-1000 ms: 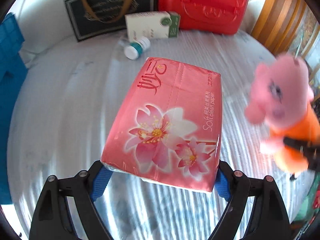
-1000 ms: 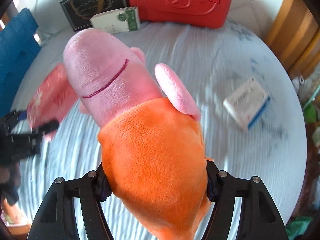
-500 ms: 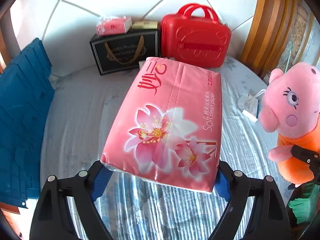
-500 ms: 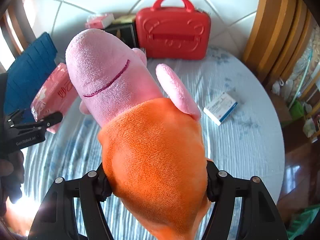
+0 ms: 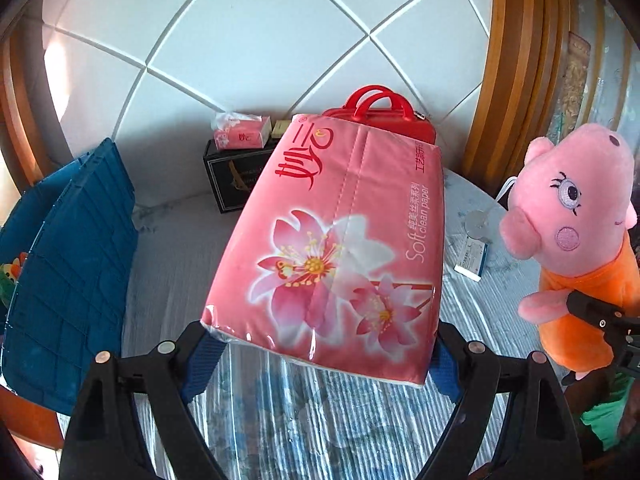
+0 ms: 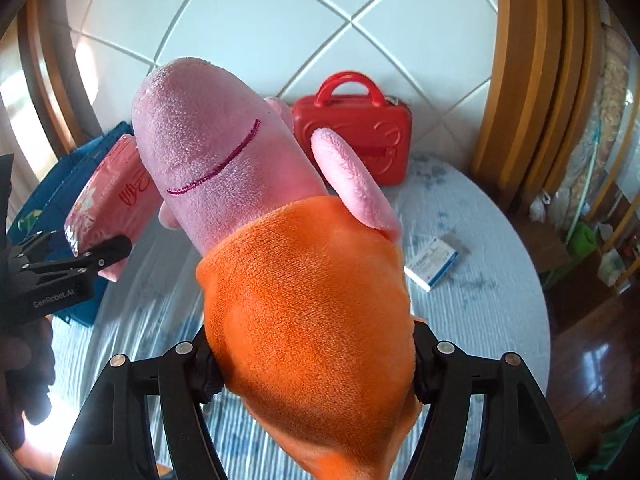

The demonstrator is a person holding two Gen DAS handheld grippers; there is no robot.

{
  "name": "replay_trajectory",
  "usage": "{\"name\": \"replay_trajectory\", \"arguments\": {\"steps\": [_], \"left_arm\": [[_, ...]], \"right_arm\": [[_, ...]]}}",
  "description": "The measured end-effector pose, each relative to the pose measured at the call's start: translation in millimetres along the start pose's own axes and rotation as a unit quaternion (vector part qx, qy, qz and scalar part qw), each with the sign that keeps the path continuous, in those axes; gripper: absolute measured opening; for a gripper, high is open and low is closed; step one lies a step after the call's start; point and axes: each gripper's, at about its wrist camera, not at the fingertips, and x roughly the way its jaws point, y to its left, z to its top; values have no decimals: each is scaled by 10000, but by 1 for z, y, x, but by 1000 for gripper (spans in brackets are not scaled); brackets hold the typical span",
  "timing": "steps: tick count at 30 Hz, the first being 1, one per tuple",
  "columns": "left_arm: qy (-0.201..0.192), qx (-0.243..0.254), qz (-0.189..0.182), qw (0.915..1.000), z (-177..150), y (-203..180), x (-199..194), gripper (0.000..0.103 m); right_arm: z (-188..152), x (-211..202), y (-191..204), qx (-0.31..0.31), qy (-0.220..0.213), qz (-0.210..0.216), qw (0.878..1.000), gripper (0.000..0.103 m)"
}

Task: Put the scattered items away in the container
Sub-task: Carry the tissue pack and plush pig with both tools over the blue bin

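Left tongs (image 5: 320, 354): your two fingers clamp the near end of the tissue pack (image 5: 336, 248), held above the desk (image 5: 180, 256).
Right tongs (image 6: 316, 364): closed on the orange body of the pig toy (image 6: 296, 280); fingertips hidden by plush.
Blue crate (image 5: 68, 280): at left, cut off by the frame edge.
Red case (image 6: 356, 136): at the wall, partly hidden behind the pack.
Small box (image 6: 434, 262): flat on the desk, print unreadable.

Glossy plastic-wrapped tissue pack (image 5: 332, 256), fuzzy plush pig (image 6: 304, 280)
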Motion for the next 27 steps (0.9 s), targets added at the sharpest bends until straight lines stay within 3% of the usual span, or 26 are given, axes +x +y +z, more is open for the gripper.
{"name": "replay_trajectory", "arguments": {"steps": [15, 22, 27], "left_arm": [[-554, 51, -14, 9985, 16, 17, -64, 86], [-666, -41, -39, 9978, 6, 54, -85, 86], [-801, -77, -115, 9967, 0, 88, -107, 86]], "right_arm": [[18, -43, 11, 17, -624, 58, 9980, 69], [19, -44, 32, 7, -703, 65, 9975, 70], [20, -45, 70, -46, -726, 26, 9973, 70]]}}
